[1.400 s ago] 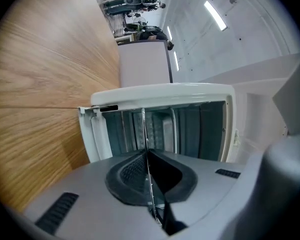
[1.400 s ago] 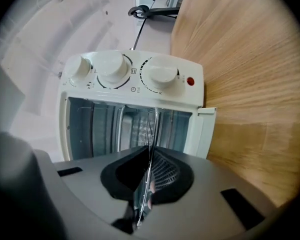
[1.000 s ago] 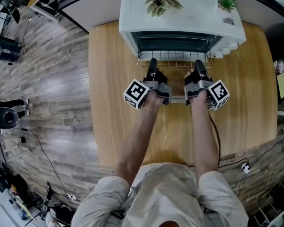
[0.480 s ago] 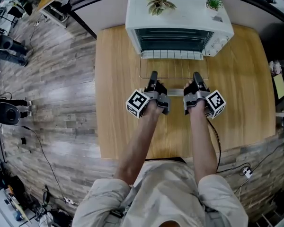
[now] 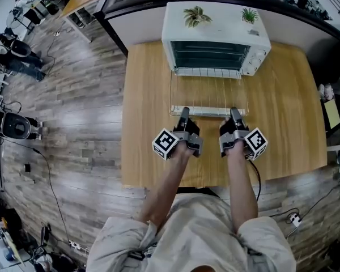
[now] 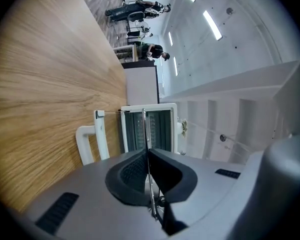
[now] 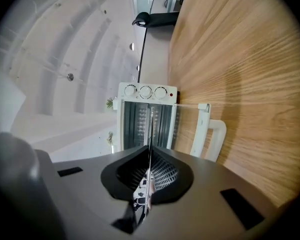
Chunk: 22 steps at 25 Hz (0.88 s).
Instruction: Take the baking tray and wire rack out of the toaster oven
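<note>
wooden table [image 5: 283,123] carries a white toaster oven [image 5: 215,24] at its far edge, its door folded down towards the person. the wire rack [image 5: 208,92] lies level over that door, its far edge at the oven mouth and its wires running from the oven to the person. left gripper [image 5: 184,113] and right gripper [image 5: 233,113] are each clamped on its near edge, one by each corner, equally near. judged next: draw it straight back along the wires. no baking tray shows.
</note>
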Tool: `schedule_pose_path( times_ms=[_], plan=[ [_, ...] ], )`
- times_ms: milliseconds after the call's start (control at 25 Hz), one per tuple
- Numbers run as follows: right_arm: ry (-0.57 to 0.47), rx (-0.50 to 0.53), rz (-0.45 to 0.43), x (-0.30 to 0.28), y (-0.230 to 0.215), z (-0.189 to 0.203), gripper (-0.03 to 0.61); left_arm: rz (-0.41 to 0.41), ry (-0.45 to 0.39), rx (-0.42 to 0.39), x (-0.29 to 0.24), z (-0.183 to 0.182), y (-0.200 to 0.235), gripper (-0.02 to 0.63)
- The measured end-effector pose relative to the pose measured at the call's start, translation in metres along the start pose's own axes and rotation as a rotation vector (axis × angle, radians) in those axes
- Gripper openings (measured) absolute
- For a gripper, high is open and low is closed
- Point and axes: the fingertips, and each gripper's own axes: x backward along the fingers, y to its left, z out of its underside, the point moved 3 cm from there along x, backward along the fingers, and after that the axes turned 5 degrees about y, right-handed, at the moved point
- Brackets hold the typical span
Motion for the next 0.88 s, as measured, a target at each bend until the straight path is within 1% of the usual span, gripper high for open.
schedule_pose_path(
  times_ms=[200, 440, 760, 880],
  plan=[
    [0.028, 0.023, -0.017, 0.023, 0.011, 0.009, 0.025, 0.018, -0.008, -0.011, 0.024, 0.008, -0.014, 0.014],
    [0.038, 0.036, -0.017, 0.025, 0.009, 0.010, 0.025, 0.028, -0.009, -0.018, 0.027, 0.009, -0.015, 0.014],
    [0.003, 0.050, -0.027, 0.029, 0.016, 0.012, 0.025, 0.046, 0.032, -0.028, 0.024, 0.006, -0.022, 0.014],
    [-0.025, 0.051, -0.027, 0.038, 0.018, 0.002, 0.025, 0.051, 0.061, -0.026, 0.017, 0.016, -0.026, 0.014]
  ],
)
